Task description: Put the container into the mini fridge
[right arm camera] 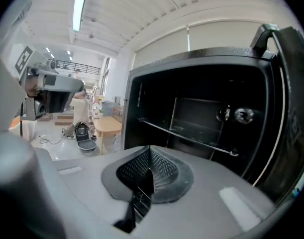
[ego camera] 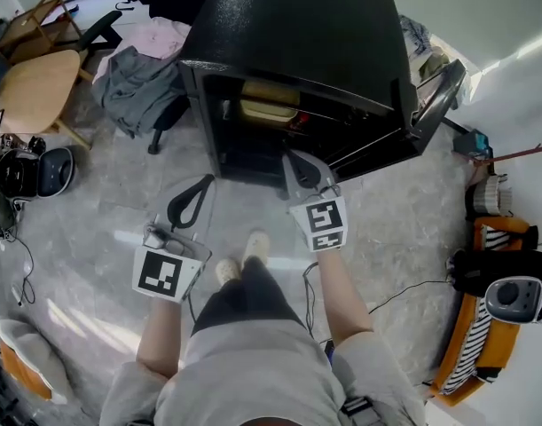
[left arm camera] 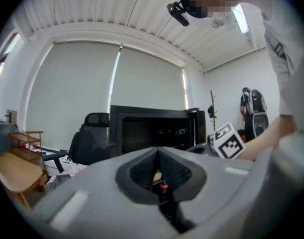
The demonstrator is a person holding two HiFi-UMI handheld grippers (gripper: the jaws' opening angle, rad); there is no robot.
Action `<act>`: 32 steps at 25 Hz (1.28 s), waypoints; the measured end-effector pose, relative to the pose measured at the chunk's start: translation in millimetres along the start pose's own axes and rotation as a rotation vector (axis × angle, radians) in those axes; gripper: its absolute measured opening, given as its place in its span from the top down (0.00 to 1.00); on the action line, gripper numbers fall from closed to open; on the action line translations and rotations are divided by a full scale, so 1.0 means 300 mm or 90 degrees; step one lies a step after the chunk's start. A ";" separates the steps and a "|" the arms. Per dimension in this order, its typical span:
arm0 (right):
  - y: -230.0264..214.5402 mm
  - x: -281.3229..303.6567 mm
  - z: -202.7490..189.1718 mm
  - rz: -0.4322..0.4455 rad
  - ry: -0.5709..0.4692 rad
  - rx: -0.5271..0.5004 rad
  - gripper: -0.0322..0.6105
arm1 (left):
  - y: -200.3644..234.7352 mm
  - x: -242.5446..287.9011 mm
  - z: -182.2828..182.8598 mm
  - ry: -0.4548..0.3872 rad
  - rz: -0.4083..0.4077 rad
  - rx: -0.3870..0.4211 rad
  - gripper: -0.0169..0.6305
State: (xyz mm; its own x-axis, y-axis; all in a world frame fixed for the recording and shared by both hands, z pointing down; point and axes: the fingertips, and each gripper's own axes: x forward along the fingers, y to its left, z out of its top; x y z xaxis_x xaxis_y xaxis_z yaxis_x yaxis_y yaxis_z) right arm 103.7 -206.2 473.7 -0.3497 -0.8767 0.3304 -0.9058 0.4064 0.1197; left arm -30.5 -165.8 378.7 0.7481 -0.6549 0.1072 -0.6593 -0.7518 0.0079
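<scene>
The black mini fridge (ego camera: 297, 51) stands on the floor ahead with its door (ego camera: 437, 96) swung open to the right. A pale yellow container (ego camera: 269, 103) rests on the upper shelf inside. My right gripper (ego camera: 297, 162) is shut and empty, its tips just at the fridge's lower opening. In the right gripper view, that gripper (right arm camera: 150, 150) faces the dark interior and a wire shelf (right arm camera: 189, 136). My left gripper (ego camera: 200, 185) is shut on nothing, lower left of the fridge. In the left gripper view, that gripper (left arm camera: 158, 151) points at the fridge (left arm camera: 152, 128).
An office chair draped with clothes (ego camera: 146, 78) stands left of the fridge, a wooden table (ego camera: 35, 87) farther left. A black bag (ego camera: 27, 171) and cables lie on the floor at left. An orange striped seat (ego camera: 483, 327) sits at right. The person's feet (ego camera: 244, 256) are below the grippers.
</scene>
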 end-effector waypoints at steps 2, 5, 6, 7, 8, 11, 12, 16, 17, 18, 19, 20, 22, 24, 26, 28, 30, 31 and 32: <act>0.009 -0.039 0.023 -0.005 -0.011 0.005 0.95 | -0.014 -0.007 0.016 -0.005 -0.005 0.002 0.97; 0.029 -0.100 0.056 -0.009 -0.022 0.012 0.95 | -0.040 -0.024 0.041 -0.008 -0.011 0.003 0.97; 0.034 -0.119 0.067 -0.009 -0.027 0.013 0.95 | -0.048 -0.028 0.049 -0.009 -0.013 0.004 0.97; 0.038 -0.136 0.077 -0.010 -0.031 0.014 0.95 | -0.055 -0.032 0.056 -0.010 -0.015 0.006 0.97; 0.042 -0.153 0.089 -0.011 -0.035 0.016 0.95 | -0.061 -0.036 0.063 -0.011 -0.017 0.009 0.97; 0.054 -0.205 0.127 -0.013 -0.049 0.023 0.95 | -0.076 -0.050 0.085 -0.015 -0.022 0.024 0.97; 0.059 -0.223 0.139 -0.014 -0.054 0.025 0.95 | -0.081 -0.056 0.092 -0.017 -0.022 0.026 0.97; 0.079 -0.296 0.196 -0.017 -0.080 0.028 0.95 | -0.106 -0.078 0.122 -0.022 -0.025 0.028 0.97; 0.087 -0.314 0.208 -0.017 -0.086 0.028 0.95 | -0.114 -0.084 0.129 -0.023 -0.026 0.029 0.97; 0.094 -0.332 0.219 -0.018 -0.090 0.027 0.95 | -0.122 -0.089 0.135 -0.024 -0.029 0.031 0.97; 0.102 -0.348 0.227 -0.019 -0.093 0.025 0.95 | -0.131 -0.093 0.142 -0.025 -0.031 0.033 0.97; 0.109 -0.364 0.234 -0.019 -0.094 0.023 0.95 | -0.139 -0.097 0.149 -0.027 -0.034 0.035 0.97; 0.125 -0.395 0.247 -0.019 -0.096 0.022 0.95 | -0.154 -0.106 0.165 -0.033 -0.039 0.038 0.97; 0.141 -0.422 0.263 -0.019 -0.103 0.021 0.95 | -0.165 -0.116 0.180 -0.037 -0.043 0.041 0.97; 0.156 -0.450 0.282 -0.019 -0.115 0.021 0.95 | -0.175 -0.125 0.192 -0.038 -0.048 0.044 0.97; 0.169 -0.479 0.302 -0.019 -0.129 0.021 0.95 | -0.186 -0.134 0.203 -0.040 -0.052 0.049 0.97; 0.180 -0.508 0.323 -0.022 -0.140 0.025 0.95 | -0.197 -0.143 0.213 -0.041 -0.056 0.052 0.97; 0.185 -0.522 0.333 -0.024 -0.145 0.028 0.95 | -0.202 -0.148 0.219 -0.042 -0.058 0.052 0.97; 0.190 -0.534 0.342 -0.024 -0.151 0.031 0.95 | -0.208 -0.152 0.224 -0.044 -0.059 0.053 0.97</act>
State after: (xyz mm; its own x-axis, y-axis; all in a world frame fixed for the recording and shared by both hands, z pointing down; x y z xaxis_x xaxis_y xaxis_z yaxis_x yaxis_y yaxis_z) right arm 83.6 -68.9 331.5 -0.3559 -0.9295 0.0969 -0.9279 0.3638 0.0816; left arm -18.5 -94.2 306.6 0.8111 -0.5834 0.0418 -0.5802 -0.8116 -0.0685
